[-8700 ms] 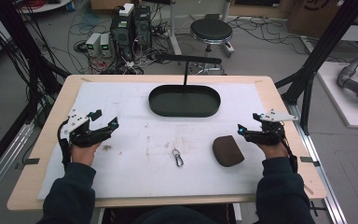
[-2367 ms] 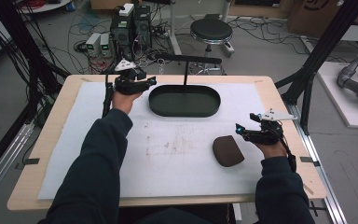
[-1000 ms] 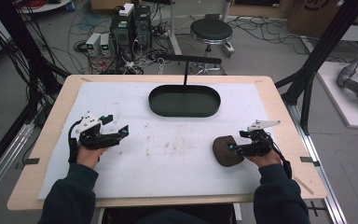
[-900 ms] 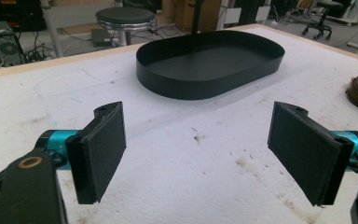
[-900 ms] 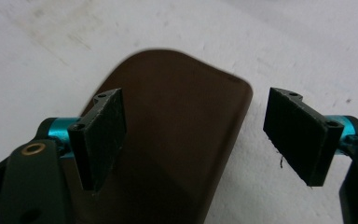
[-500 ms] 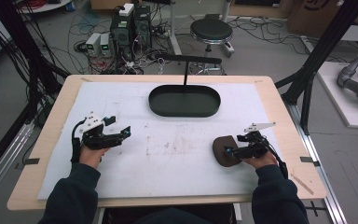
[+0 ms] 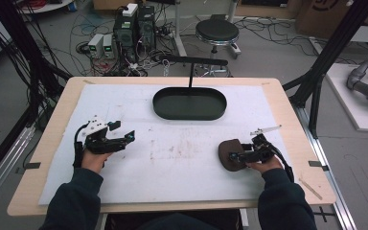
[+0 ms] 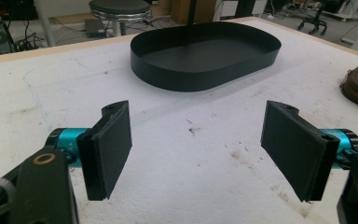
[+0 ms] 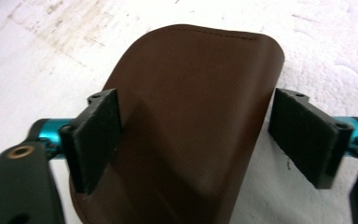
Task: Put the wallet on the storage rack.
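Brown pouch lengthwise along claw

A wooden table carries a stained white mat that covers most of its top. On the mat, a black oval tray lies near the middle of the far edge. A brown pouch lies flat toward the near right corner.

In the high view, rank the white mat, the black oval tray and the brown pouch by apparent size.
1. white mat
2. black oval tray
3. brown pouch, partly covered by the right gripper
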Demonstrator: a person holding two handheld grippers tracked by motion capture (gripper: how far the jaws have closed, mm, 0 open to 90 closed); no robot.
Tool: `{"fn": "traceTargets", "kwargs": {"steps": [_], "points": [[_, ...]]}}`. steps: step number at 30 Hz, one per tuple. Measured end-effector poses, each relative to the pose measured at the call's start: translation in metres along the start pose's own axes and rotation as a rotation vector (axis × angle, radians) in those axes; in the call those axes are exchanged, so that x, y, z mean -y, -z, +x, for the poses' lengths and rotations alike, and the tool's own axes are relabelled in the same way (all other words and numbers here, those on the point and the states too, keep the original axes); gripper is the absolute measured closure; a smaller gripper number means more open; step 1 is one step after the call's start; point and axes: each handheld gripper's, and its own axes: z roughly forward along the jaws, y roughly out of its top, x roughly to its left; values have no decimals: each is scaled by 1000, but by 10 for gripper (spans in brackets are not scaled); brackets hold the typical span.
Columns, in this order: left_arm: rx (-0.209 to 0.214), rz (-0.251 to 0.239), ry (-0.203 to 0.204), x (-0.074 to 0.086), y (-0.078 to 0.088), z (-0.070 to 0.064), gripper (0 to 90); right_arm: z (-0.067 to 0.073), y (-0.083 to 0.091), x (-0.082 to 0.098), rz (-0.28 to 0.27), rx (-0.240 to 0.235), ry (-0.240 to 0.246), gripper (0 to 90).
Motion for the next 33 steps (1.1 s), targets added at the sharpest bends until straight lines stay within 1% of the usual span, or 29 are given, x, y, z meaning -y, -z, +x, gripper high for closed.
{"fn": "traceTargets", "kwargs": {"steps": [2, 3, 5, 6, 7, 8, 9, 11, 12, 14, 17, 18, 19, 20, 21, 23, 24, 25, 27, 28, 29, 30, 32, 33], "points": [[4, -3, -2, 0, 0, 0, 253, 0, 0, 0, 3, -2, -4, 196], [5, -4, -4, 0, -1, 0, 255, 1, 1, -1, 8, -2, -15, 236], [2, -5, -2, 0, -1, 1, 258, 1, 2, -2, 10, -9, -8, 293], [2, -5, -2, 0, -1, 1, 258, 1, 2, -2, 10, -9, -8, 293], [-1, -6, -1, 0, -1, 1, 258, 3, 3, -3, 8, -9, 0, 328], [-3, -4, -5, 0, -1, 1, 259, 4, 4, -4, -1, -6, 9, 383], [-6, -10, -1, 0, 0, 2, 259, 6, 8, -8, -13, -4, -4, 494], [-11, -8, -1, 0, 1, 2, 258, 8, 12, -10, -27, -8, -13, 569], [-11, -8, -4, 0, 1, 3, 259, 8, 14, -11, -40, -12, -2, 595], [-13, -11, -8, 0, 2, 3, 259, 11, 18, -14, -48, -13, 7, 627], [-13, -16, -14, 0, 3, 3, 259, 19, 23, -19, -63, 10, 46, 666], [-8, -29, -13, 0, 4, 4, 259, 21, 26, -21, -73, 30, 60, 678], [-8, -29, -13, 0, 4, 4, 259, 21, 26, -21, -73, 30, 60, 678], [-18, -41, -20, 0, 6, 4, 258, 25, 32, -25, -79, 97, 103, 692], [-22, -46, -23, -1, 6, 4, 259, 28, 36, -26, -85, 143, 123, 698], [-35, -52, -25, -1, 7, 5, 259, 32, 41, -28, -92, 224, 174, 708], [-39, -52, -24, -1, 8, 5, 259, 34, 44, -28, -92, 273, 193, 711], [-39, -52, -24, -1, 8, 5, 258, 34, 44, -28, -92, 273, 193, 711], [-47, -53, -23, -1, 8, 6, 259, 37, 47, -28, -97, 353, 234, 713], [-50, -52, -21, -1, 8, 6, 259, 38, 48, -28, -94, 421, 272, 712], [-55, -51, -25, -1, 9, 7, 259, 38, 47, -28, -88, 439, 281, 712], [-55, -51, -25, -1, 9, 7, 259, 38, 47, -28, -88, 439, 281, 712], [-56, -52, -25, -1, 8, 7, 259, 39, 43, -28, -84, 438, 309, 708], [-55, -52, -23, -1, 8, 6, 259, 39, 43, -28, -84, 438, 309, 708]]}}
